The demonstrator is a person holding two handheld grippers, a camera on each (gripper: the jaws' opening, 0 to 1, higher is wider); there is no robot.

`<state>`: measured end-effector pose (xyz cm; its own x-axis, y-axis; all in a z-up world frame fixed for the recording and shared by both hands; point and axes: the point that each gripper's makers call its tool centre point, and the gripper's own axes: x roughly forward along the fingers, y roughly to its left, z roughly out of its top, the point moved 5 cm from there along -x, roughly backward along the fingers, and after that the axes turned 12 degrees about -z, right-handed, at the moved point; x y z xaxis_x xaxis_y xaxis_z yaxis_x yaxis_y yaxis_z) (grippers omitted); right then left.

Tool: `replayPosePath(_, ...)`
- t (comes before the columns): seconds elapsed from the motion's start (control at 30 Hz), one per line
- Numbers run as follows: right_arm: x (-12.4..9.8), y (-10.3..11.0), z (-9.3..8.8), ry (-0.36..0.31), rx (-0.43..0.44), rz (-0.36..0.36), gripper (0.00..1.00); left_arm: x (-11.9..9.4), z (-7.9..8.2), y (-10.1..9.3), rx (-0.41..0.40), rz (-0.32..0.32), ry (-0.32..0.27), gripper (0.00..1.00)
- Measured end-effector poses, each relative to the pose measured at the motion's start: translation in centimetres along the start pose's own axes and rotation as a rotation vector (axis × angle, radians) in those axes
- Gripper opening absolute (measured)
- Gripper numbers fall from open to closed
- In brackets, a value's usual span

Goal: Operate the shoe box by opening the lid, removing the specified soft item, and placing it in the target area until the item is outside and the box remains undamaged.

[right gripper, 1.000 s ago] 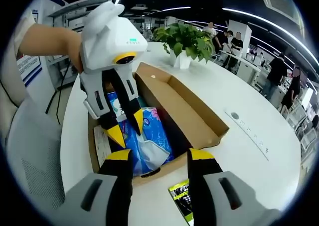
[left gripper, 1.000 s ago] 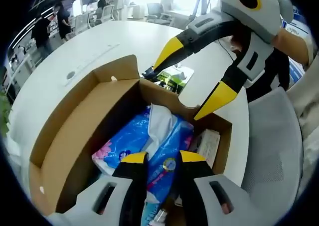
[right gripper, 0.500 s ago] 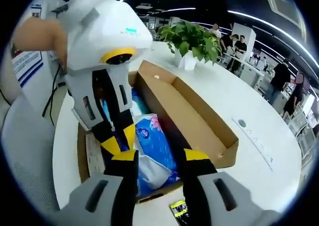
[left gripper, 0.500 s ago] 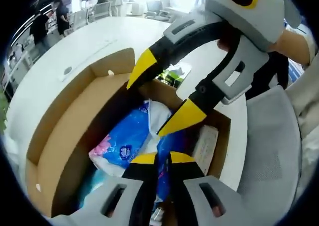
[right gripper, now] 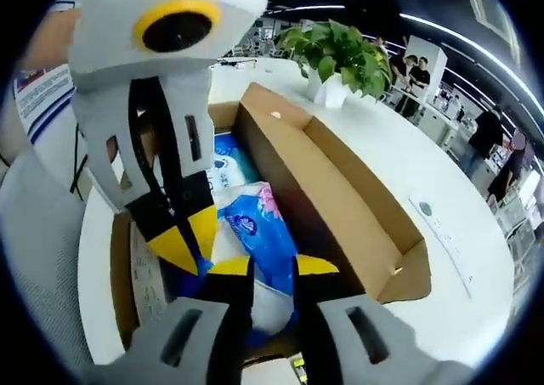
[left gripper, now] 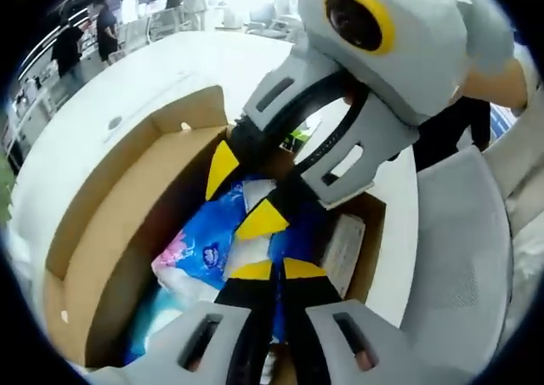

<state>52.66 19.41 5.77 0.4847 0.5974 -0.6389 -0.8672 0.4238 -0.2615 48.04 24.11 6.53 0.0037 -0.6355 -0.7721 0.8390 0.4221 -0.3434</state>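
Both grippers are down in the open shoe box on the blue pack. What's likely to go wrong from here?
1. Both grippers, left and right, crowd the same blue tissue pack; their jaws may collide or tear its thin wrap.
2. The pack sits low between the shoe box walls; pulling at an angle might drag the cardboard or bend the open lid.
3. The white carton beside the pack could catch and come up too.

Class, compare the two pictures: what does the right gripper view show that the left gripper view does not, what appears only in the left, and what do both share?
Right gripper view alone: a potted plant on the white table.

Left gripper view alone: a grey chair beside the table.

Both share: the open shoe box with its lid folded back, the blue tissue pack inside, and both grippers lowered over it, the left gripper and the right gripper.
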Motion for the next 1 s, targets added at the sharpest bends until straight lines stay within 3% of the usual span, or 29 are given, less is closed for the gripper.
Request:
replayPosePath(0.2, 0.3, 0.0, -0.1, -0.001, -0.021, -0.012, 0.0, -0.3, 0.2, -0.1, -0.001, 0.001, -0.012, 0.0)
replayPosePath(0.6, -1.0, -0.6, 1.5, -0.063, -0.035, -0.031, 0.0, -1.3, 0.5, -0.4, 0.007, 0.019, -0.035, 0.0)
replayPosePath(1.0, -2.2, -1.1, 3.7, -0.11, -0.051, -0.031, 0.0, -3.7, 1.2, -0.9, 0.02, 0.041, -0.066, 0.0)
